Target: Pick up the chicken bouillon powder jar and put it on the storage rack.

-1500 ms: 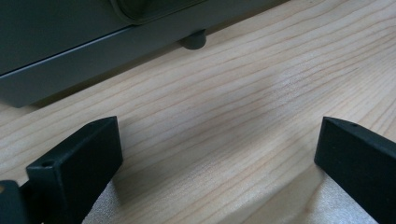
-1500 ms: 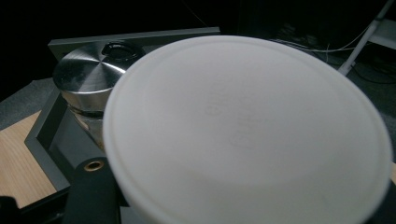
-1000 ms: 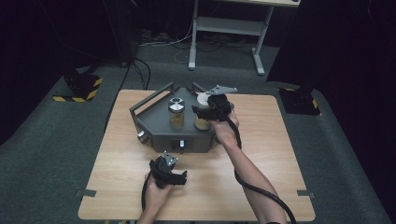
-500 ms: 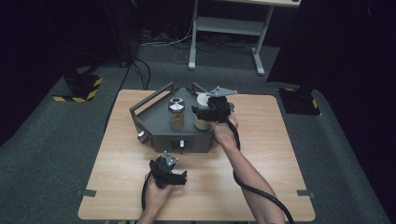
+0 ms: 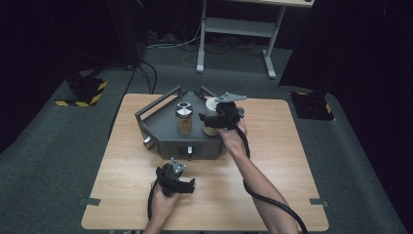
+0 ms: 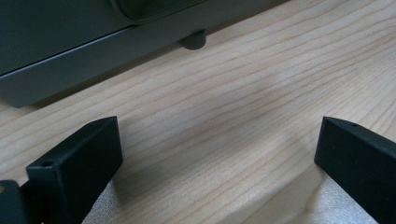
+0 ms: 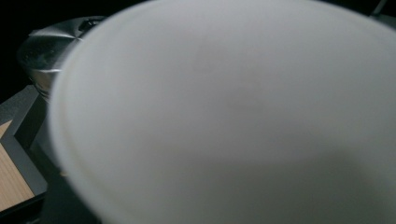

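A dark grey tray [image 5: 163,132] sits on the wooden table [image 5: 272,161] with two jars on it. One jar has a silver lid [image 5: 184,110]; the other has a white lid [image 5: 211,105]. My right gripper [image 5: 217,118] is right at the white-lidded jar. In the right gripper view the white lid [image 7: 233,116] is blurred and very close, and it hides the jaws. Those jaws have just been opening; I cannot tell whether the lid is between them. My left gripper [image 6: 219,140] rests low over the table in front of the tray, open with nothing between its fingers.
The silver lid [image 7: 46,51] and a tray rail [image 7: 23,135] lie left of the white lid in the right gripper view. A tray foot [image 6: 194,39] stands ahead of my left gripper [image 5: 181,181]. Bare wood lies to the tray's right and front. A desk frame [image 5: 234,44] stands beyond the table.
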A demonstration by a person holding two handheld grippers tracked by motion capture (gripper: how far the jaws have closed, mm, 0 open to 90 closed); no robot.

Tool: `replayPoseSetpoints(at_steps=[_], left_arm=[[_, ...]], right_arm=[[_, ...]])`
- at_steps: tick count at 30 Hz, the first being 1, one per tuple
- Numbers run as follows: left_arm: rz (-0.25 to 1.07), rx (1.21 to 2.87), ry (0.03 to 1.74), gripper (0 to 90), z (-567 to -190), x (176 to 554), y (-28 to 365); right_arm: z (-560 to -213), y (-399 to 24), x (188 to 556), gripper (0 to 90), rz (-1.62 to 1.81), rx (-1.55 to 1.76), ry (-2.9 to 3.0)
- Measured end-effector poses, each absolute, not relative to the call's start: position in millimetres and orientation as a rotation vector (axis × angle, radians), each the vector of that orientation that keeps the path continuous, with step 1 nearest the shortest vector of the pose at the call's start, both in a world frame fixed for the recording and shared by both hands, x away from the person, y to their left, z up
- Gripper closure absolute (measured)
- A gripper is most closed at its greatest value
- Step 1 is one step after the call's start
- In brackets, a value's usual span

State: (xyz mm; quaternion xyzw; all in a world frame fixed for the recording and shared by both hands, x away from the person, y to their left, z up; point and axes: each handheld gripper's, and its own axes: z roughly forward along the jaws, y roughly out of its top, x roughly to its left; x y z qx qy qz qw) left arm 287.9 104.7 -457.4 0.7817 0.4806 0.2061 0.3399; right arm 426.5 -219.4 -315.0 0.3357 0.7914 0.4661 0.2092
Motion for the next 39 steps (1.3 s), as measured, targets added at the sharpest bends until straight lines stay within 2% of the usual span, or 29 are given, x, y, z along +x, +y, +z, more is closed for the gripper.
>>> replayPoseSetpoints(at_steps=[5,13,26,39], left_arm=[[0.536,2.035,1.251,0.8,-457,288,105],[0.536,2.035,1.251,0.8,-457,288,105],[0.536,2.038,1.249,0.9,-457,288,105],[0.536,2.036,1.25,0.8,-457,288,105]], right_arm=[[-317,-221,419,15.8,1.308,0.916,2.168],[-314,-237,411,10.4,1.35,0.906,2.17],[-323,-289,385,9.2,1.391,0.908,2.175],[-351,-334,343,7.9,1.396,0.958,2.164]])
